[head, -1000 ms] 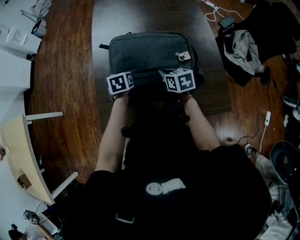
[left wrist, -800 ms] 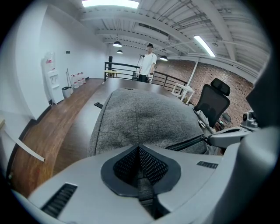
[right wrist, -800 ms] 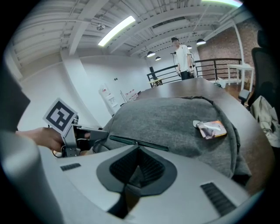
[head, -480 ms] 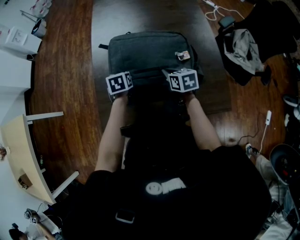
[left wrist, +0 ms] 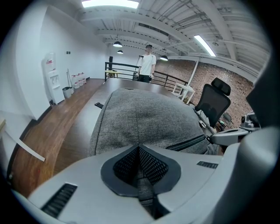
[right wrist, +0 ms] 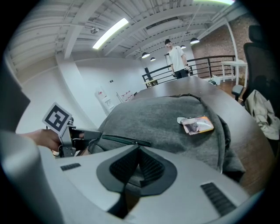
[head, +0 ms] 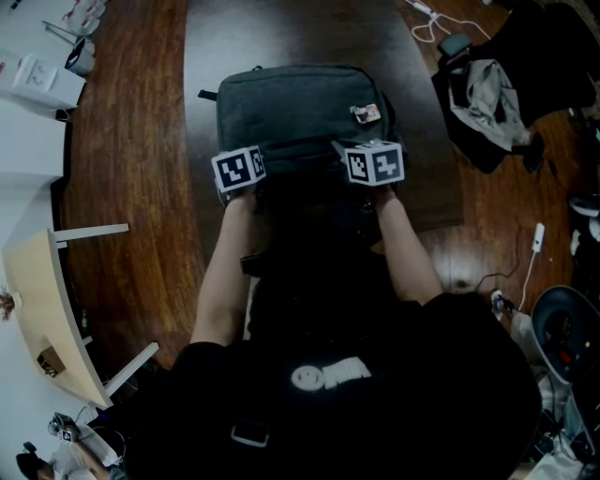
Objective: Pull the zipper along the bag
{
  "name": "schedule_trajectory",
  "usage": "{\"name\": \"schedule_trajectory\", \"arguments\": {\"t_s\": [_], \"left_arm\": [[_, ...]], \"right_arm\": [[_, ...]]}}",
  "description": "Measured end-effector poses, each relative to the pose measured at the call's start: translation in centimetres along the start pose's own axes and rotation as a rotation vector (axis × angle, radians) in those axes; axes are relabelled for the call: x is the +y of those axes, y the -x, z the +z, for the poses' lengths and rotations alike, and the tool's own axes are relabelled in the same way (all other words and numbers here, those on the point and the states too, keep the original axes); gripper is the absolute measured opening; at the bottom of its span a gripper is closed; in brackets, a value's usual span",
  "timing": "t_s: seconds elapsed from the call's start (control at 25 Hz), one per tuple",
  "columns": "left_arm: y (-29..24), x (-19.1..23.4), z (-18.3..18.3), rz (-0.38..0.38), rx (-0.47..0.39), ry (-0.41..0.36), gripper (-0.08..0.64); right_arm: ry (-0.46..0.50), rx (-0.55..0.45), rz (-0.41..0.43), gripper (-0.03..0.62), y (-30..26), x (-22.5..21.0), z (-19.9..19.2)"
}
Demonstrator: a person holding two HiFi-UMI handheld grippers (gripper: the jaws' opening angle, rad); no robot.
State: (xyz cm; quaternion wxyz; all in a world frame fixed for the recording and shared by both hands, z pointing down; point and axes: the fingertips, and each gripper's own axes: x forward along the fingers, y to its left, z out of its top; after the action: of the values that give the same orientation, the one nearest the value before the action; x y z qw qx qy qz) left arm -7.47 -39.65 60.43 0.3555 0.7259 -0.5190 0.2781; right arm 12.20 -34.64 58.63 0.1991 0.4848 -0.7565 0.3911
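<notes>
A grey fabric bag point(head: 291, 103) lies on a dark table point(head: 281, 28), with a small card tag point(head: 367, 112) near its right corner. My left gripper point(head: 242, 159) sits at the bag's near left edge. In the left gripper view it point(left wrist: 139, 148) is shut on a strip of the bag's point(left wrist: 144, 118) grey fabric. My right gripper point(head: 370, 155) sits at the near right. Its pads point(right wrist: 139, 148) are shut at the end of the dark zipper line point(right wrist: 124, 141). The pull itself is hidden between them.
A black office chair with clothes on it point(head: 506, 84) stands right of the table, and cables point(head: 534, 244) lie on the wooden floor. A white desk point(head: 37, 84) and a beige chair point(head: 47, 319) are at the left. A person point(left wrist: 148, 65) stands far beyond the table.
My right gripper has slid a little to the right along the bag's near edge. The left gripper and the bag have stayed where they were.
</notes>
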Motion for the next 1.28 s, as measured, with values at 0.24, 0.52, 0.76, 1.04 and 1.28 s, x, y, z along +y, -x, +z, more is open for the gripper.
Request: {"name": "schedule_trajectory", "arguments": {"t_s": [0.24,0.52,0.76,1.04,1.28], "left_arm": [[-0.1,-0.1,0.1,0.002,0.001,0.001,0.002],[-0.1,0.1,0.1,-0.01,-0.001,0.006,0.002],[0.1,0.2,0.2,-0.014,-0.01,0.002,0.002],[0.8,0.2,0.2,-0.002,-0.032,-0.059,0.0],[2.2,-0.5,-1.2,-0.022,-0.038,-0.084,0.0]], "right_arm": [[-0.026,-0.001,-0.023,0.025,0.2,-1.6,-0.1],[-0.056,0.002,-0.051,0.031,0.1,-3.1,-0.5],[-0.059,-0.013,-0.076,0.032,0.8,-2.6,-0.6],[-0.069,0.033,-0.216,0.008,3.2,-3.7,-4.1],[-0.06,0.087,-0.237,0.008,3.4,-1.5,-7.3]]}}
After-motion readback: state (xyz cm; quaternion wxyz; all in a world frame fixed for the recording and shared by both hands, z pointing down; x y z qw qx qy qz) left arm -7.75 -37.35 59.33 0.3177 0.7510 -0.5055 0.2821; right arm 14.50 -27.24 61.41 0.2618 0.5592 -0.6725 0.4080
